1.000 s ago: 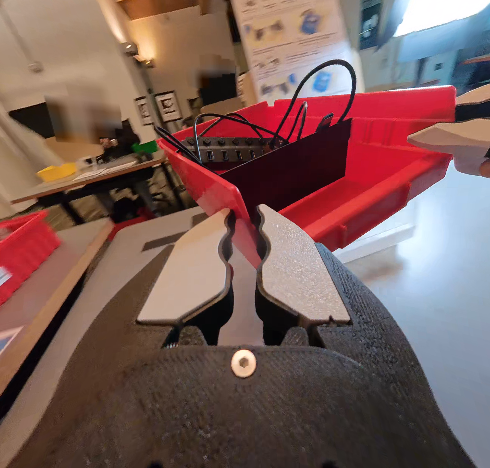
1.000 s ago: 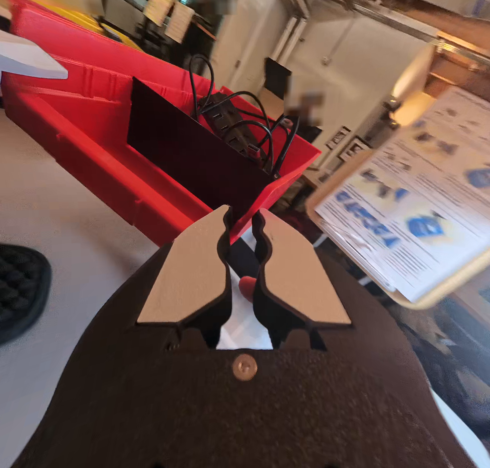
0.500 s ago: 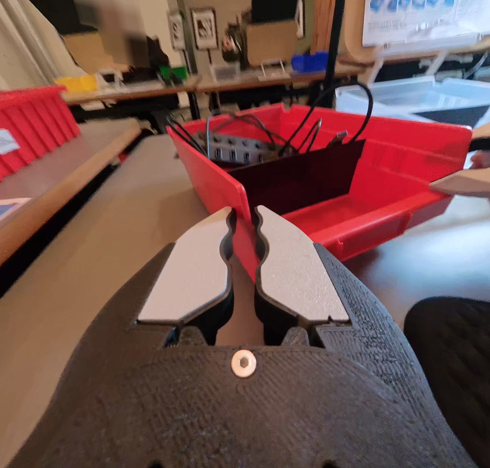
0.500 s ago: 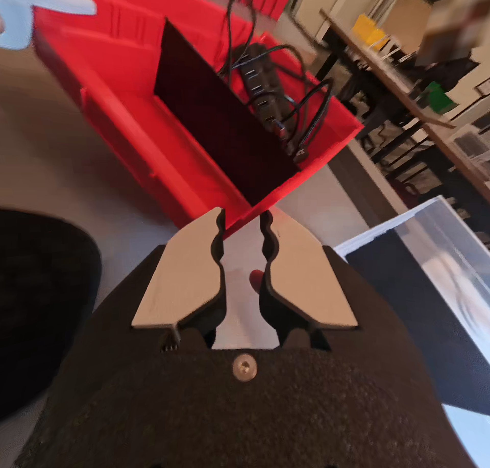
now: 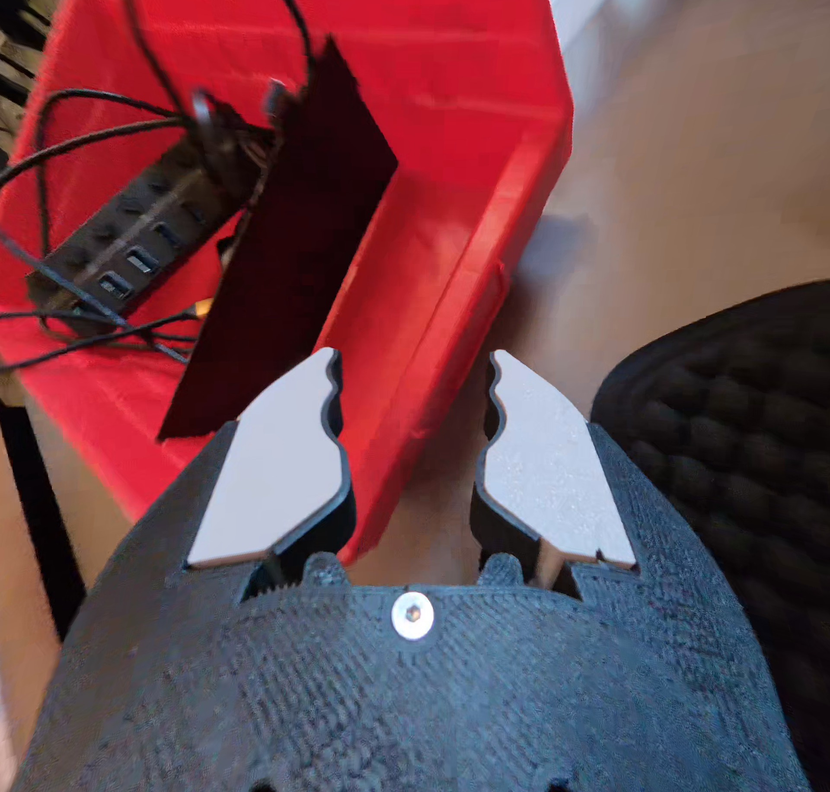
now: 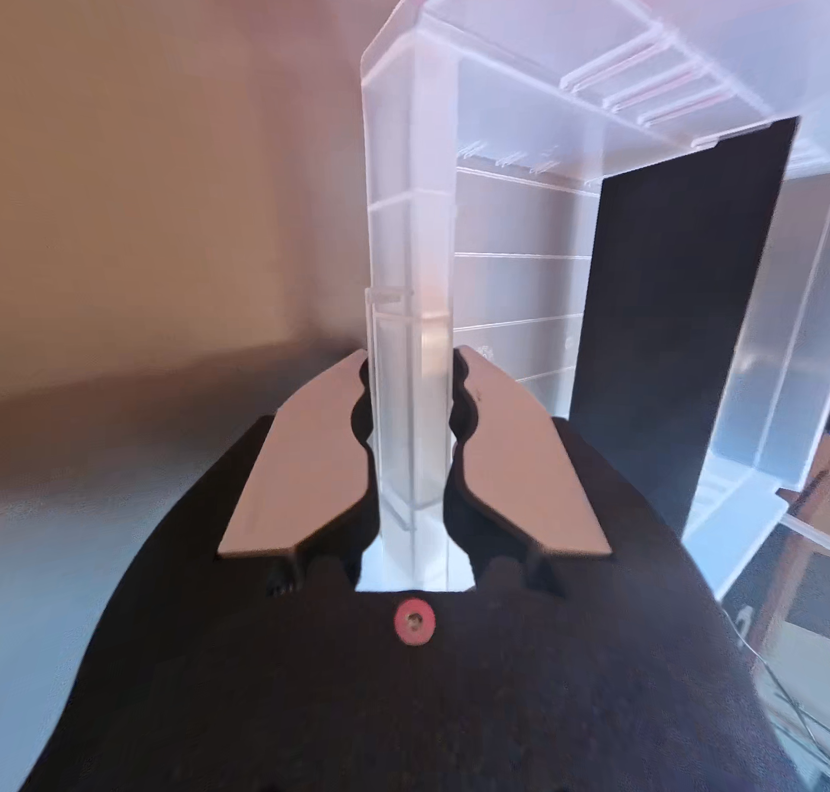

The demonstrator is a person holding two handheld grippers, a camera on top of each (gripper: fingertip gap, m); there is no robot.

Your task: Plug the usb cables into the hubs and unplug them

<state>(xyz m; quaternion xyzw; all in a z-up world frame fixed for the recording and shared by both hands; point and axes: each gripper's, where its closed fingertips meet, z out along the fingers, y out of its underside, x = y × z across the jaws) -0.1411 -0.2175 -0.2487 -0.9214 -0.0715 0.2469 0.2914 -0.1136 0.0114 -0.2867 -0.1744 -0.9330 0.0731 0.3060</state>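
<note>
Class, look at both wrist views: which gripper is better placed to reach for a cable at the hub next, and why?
Probably the left gripper: it is open, beside the red bin holding the hub. The right gripper is shut on the clear bin.

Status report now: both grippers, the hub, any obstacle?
Left gripper open over red bin edge. Right gripper shut on clear bin wall. Hub inside red bin, among cables, behind black divider.
</note>
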